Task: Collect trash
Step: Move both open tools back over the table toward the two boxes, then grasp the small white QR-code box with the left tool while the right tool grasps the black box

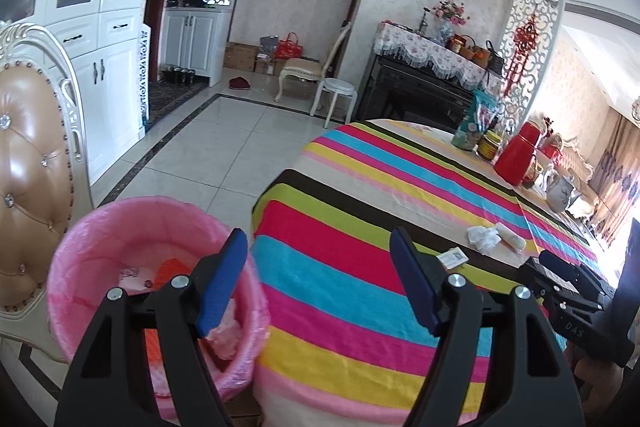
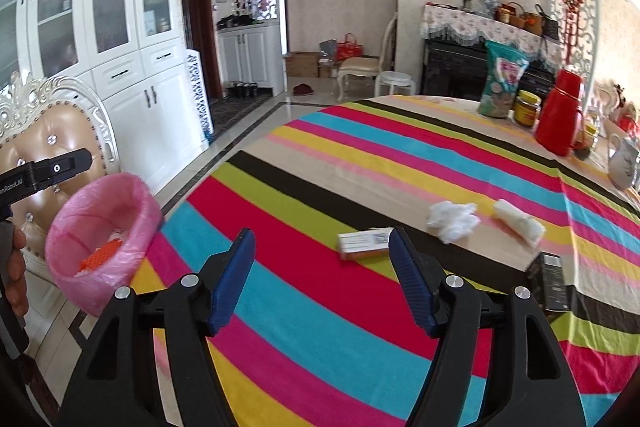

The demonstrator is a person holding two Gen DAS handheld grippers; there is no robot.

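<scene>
Right now both tools are spread wide and hold nothing. The left tool [image 1: 316,279] hangs over the edge of the table [image 1: 340,267], next to the pink bin [image 1: 100,255], which stands on the floor by the table and already has some trash in it. The right tool [image 2: 322,279] hangs over the striped table, and the trash lies ahead of it.

The nearest piece is a small box [image 2: 362,245]. It lies flat on the table, just ahead and a bit to the right of the right tool, near its right finger. The box's long side runs left to right, across the way the tool points. A white tissue [image 2: 452,221] and a paper roll [image 2: 518,223] lie farther off to the right, close to each other. A black box [image 2: 550,281] sits at the right edge.

The right tool is much nearer to the box than the left one, so it looks best placed to pick it up. It would likely need to go forward and a little right.
</scene>
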